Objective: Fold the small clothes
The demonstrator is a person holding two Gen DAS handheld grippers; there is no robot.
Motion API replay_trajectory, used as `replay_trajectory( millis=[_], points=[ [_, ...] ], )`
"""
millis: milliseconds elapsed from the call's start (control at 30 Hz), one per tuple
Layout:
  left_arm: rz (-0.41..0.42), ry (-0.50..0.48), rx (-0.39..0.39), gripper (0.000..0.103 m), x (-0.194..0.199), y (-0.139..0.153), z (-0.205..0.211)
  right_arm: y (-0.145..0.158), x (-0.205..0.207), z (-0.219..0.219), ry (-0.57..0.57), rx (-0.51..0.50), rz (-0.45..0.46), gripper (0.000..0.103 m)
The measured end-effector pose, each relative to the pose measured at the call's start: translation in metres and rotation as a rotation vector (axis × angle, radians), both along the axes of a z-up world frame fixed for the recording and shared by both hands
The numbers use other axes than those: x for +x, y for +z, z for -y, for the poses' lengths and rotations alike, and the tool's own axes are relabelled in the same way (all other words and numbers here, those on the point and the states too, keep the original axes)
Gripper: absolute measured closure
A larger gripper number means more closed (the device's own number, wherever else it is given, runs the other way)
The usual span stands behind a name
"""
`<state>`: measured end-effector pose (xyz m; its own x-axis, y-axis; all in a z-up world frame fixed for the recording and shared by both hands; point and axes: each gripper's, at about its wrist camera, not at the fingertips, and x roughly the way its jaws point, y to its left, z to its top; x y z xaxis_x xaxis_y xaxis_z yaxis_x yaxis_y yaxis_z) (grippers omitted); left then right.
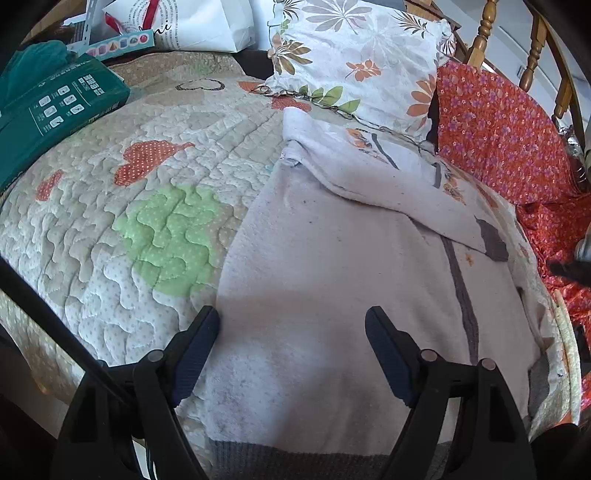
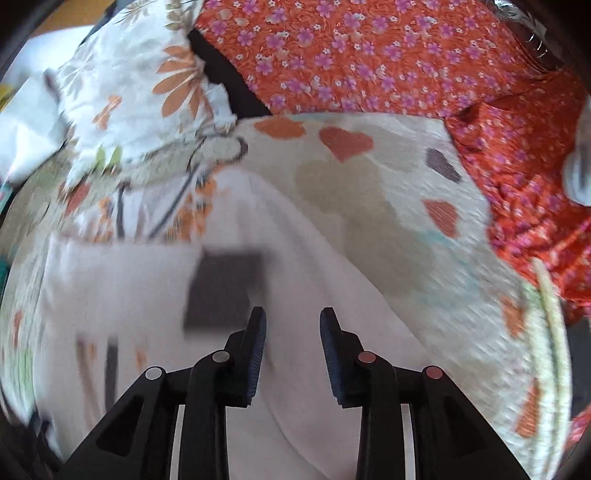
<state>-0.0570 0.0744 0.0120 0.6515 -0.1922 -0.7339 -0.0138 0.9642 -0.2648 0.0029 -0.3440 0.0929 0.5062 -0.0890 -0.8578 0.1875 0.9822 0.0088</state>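
Small pale garment (image 1: 332, 288) lies on the quilt (image 1: 110, 229), inside-out look, fuzzy off-white fabric with a grey ribbed hem at the near edge and a grey stripe down its right side. One sleeve (image 1: 388, 173) is folded across the upper body, its grey cuff (image 1: 493, 242) lying toward the right side. Printed orange and grey pattern shows along the folded part.

Left gripper (image 1: 291, 332) sits low over the lower body of the garment, fingers spread wide, nothing between them; left finger (image 1: 201, 343) is at the garment's left edge where it meets the quilt, right finger over the fabric. Cannot tell if the tips touch the cloth.

Right wrist view is motion-blurred. Right gripper (image 2: 291, 332) is over the same garment (image 2: 147, 295), fingers apart with a moderate gap, nothing pinched. Grey cuff (image 2: 225, 291) is just left of and beyond its left finger (image 2: 255, 354).

Quilt is cream with orange, green and beige hearts. Floral pillow (image 1: 362, 62) rests at the far side, touching the garment's top edge area. Red flowered cloth (image 1: 498, 133) is right of the pillow and garment, draped by wooden chair spindles (image 1: 484, 33). Green package (image 1: 48, 110) sits on the quilt's far left, with a white paper bag (image 1: 207, 26) behind it.
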Motion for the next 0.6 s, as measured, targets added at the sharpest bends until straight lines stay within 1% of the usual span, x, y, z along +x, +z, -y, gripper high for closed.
replay_trajectory(
  millis=[67, 100, 133, 200, 267, 300, 367, 400, 467, 500, 533, 567, 600],
  points=[
    [-0.002, 0.000, 0.003, 0.022, -0.001, -0.001, 0.003, -0.004, -0.033, 0.003, 0.038, 0.015, -0.030, 0.066],
    [-0.001, 0.000, 0.005, 0.022, -0.002, -0.001, 0.004, -0.010, -0.055, 0.003, 0.064, 0.040, -0.057, 0.063],
    [0.002, -0.001, 0.007, 0.022, -0.003, 0.000, 0.006, -0.014, -0.068, 0.003, 0.078, 0.050, -0.067, 0.061],
    [0.010, -0.008, 0.008, 0.022, -0.006, 0.001, 0.009, -0.027, -0.103, -0.008, 0.135, 0.076, -0.092, 0.060],
    [0.019, -0.011, 0.020, 0.022, -0.010, 0.001, 0.014, -0.036, -0.122, -0.021, 0.189, 0.088, -0.100, 0.058],
    [0.023, -0.015, 0.027, 0.022, -0.012, 0.001, 0.016, -0.043, -0.134, -0.034, 0.233, 0.076, -0.102, 0.054],
    [0.027, -0.022, 0.041, 0.022, -0.014, 0.000, 0.019, -0.052, -0.146, -0.051, 0.281, 0.008, -0.092, 0.049],
    [0.029, -0.025, 0.056, 0.022, -0.017, -0.001, 0.021, -0.060, -0.150, -0.062, 0.309, -0.048, -0.079, 0.049],
    [0.034, -0.028, 0.074, 0.022, -0.020, -0.001, 0.024, -0.072, -0.149, -0.072, 0.322, -0.123, -0.078, 0.049],
    [0.039, -0.030, 0.085, 0.022, -0.022, -0.001, 0.025, -0.082, -0.148, -0.074, 0.319, -0.169, -0.094, 0.054],
    [0.046, -0.032, 0.097, 0.022, -0.024, 0.000, 0.027, -0.084, -0.148, -0.073, 0.318, -0.172, -0.091, 0.076],
    [0.050, -0.034, 0.106, 0.022, -0.025, 0.000, 0.028, -0.083, -0.149, -0.069, 0.314, -0.155, -0.078, 0.087],
    [0.053, -0.034, 0.117, 0.022, -0.027, 0.002, 0.029, -0.075, -0.148, -0.055, 0.273, -0.120, -0.060, 0.097]
  ],
)
